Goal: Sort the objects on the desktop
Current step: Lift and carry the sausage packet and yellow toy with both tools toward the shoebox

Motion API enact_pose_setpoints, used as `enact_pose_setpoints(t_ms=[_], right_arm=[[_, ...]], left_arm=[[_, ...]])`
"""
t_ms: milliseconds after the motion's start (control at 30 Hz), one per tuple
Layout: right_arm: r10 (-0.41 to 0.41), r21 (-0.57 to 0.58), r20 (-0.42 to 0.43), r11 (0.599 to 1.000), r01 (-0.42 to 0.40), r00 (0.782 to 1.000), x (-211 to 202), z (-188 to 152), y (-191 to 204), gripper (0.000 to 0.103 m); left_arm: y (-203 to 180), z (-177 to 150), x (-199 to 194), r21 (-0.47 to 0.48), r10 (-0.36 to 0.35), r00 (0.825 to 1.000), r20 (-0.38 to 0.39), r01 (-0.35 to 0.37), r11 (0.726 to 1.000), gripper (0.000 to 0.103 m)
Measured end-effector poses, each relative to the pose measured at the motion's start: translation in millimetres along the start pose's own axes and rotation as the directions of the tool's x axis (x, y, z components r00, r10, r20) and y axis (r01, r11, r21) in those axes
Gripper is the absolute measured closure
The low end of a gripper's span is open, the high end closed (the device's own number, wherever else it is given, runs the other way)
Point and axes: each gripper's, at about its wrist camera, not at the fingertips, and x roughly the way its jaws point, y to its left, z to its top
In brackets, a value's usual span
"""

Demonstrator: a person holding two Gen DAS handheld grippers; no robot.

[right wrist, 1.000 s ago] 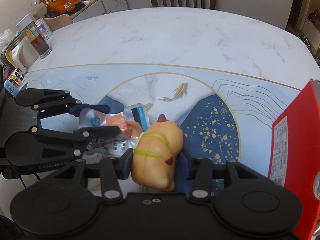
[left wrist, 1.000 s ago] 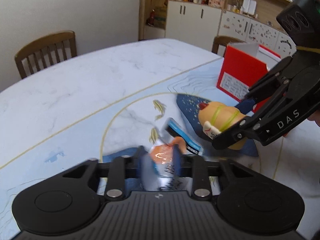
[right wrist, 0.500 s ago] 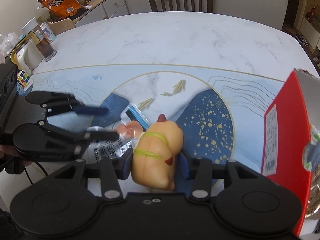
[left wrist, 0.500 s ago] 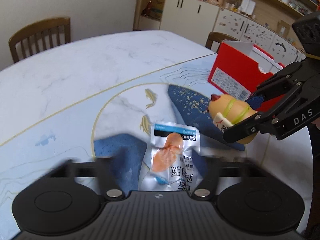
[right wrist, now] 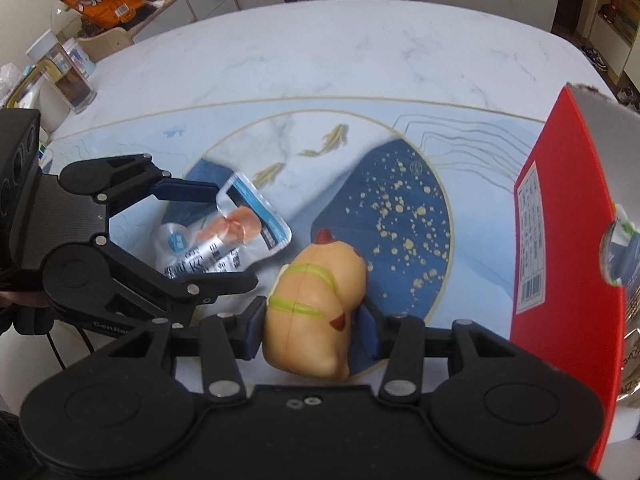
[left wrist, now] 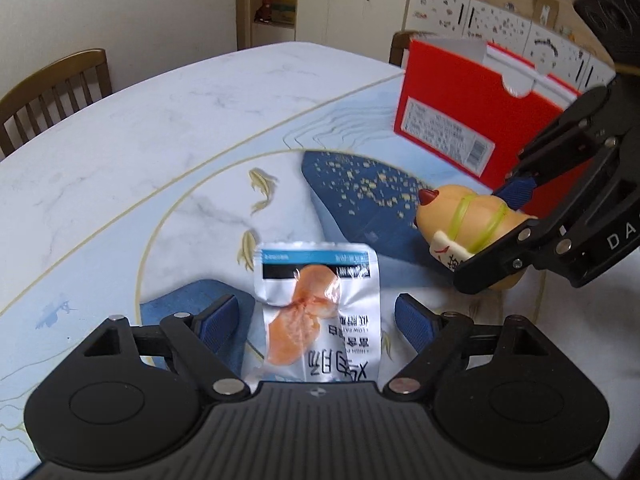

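The right gripper [right wrist: 312, 330] is clamping the toy [right wrist: 316, 308], the left gripper [left wrist: 316, 318] is standing apart around the packet [left wrist: 316, 312] (best carried level into the red box [left wrist: 460, 120]).

The marble-patterned surface [right wrist: 360, 60] bears a blue fish-printed mat [left wrist: 360, 184]; on the mat lie a silver snack packet [left wrist: 320, 312] and a red box [left wrist: 460, 120]; a glass jar [right wrist: 66, 76] stands at the surface's edge.

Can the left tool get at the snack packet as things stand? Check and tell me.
Probably yes. The snack packet lies flat on the table between the open fingers of the left tool, nothing covering it. The right tool, shut on the toy, sits off to one side.
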Motion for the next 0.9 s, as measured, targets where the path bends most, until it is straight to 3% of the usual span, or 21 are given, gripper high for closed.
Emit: enact_pose_setpoints(t_ms=[133,233,600,900], right_arm=[[-0.012,-0.017,-0.034,1.0,0.011,0.999,4,-2,3,0.057],[-0.01,-0.025,-0.045,1.0,0.009,0.999,5,-3,5,0.057],[-0.006,-0.044,-0.049,0.999,0.004,0.999,-2,-5,14,0.057],[-0.008,-0.073,-0.003,0.997,0.007,1.0,-31,-7,22,0.057]], left_arm=[[-8,-1,1,0.04,0.038,0.999,-0.003,-0.038,0.998,0.02],[-8,2,0,0.033,0.045,0.999,0.009,-0.045,0.998,0.038],[-4,8,-8,-0.024,0.039,0.999,-0.013,-0.039,0.999,0.044],[-6,18,-47,-0.06,0.021,1.0,0.024,-0.019,0.998,0.044]])
